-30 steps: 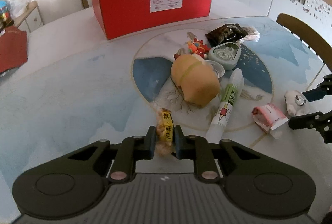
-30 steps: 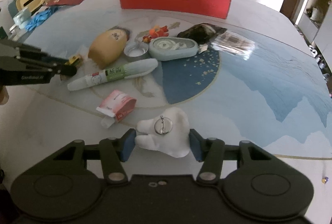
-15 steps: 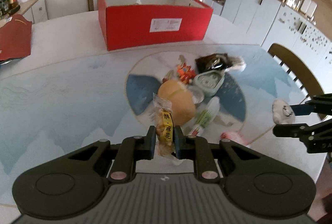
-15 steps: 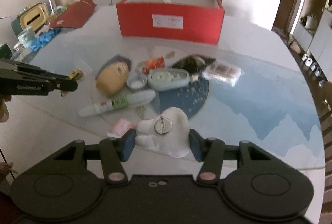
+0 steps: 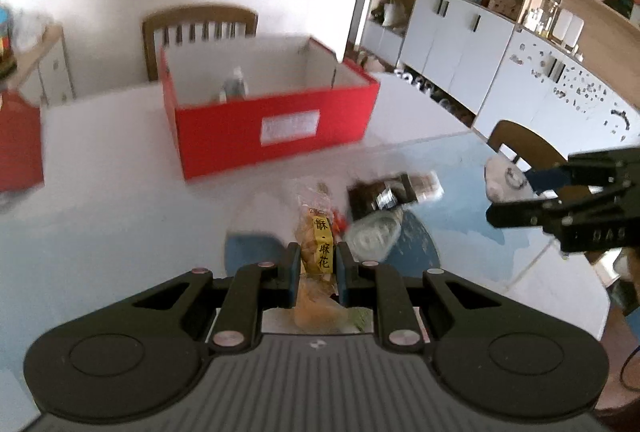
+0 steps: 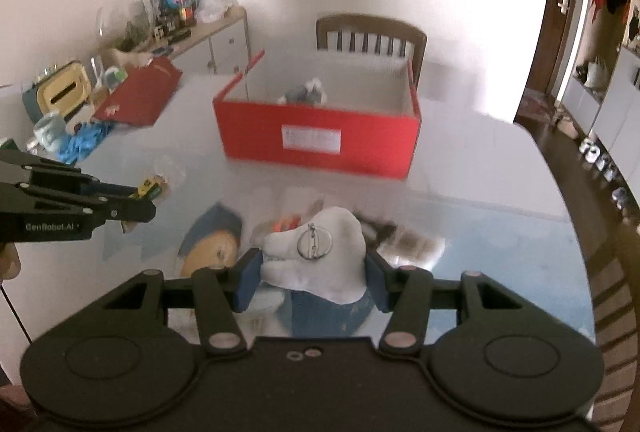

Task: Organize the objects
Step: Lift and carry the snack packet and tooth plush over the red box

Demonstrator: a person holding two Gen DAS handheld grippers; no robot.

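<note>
My left gripper (image 5: 317,264) is shut on a clear snack packet (image 5: 318,232) with a yellow label, held well above the table. My right gripper (image 6: 312,272) is shut on a white plush toy (image 6: 320,256) with a round metal pin on it, also lifted. Each gripper shows in the other view: the right gripper (image 5: 516,195) with the white plush toy (image 5: 500,181) at the right edge, the left gripper (image 6: 140,201) at the left edge. The open red box (image 5: 272,127) (image 6: 320,135) stands ahead on the table, a small grey item (image 6: 306,93) inside.
On the table below lie a tan rounded object (image 6: 212,252), a dark wrapped packet (image 5: 384,191), a pale green case (image 5: 374,234) and small red items (image 6: 286,222). A wooden chair (image 6: 370,35) stands behind the box. A red lid (image 6: 140,95) and clutter lie at the far left.
Both grippers have risen with their loads, so the table objects look smaller and lower. The red box's inside now shows. The grips have not changed.
</note>
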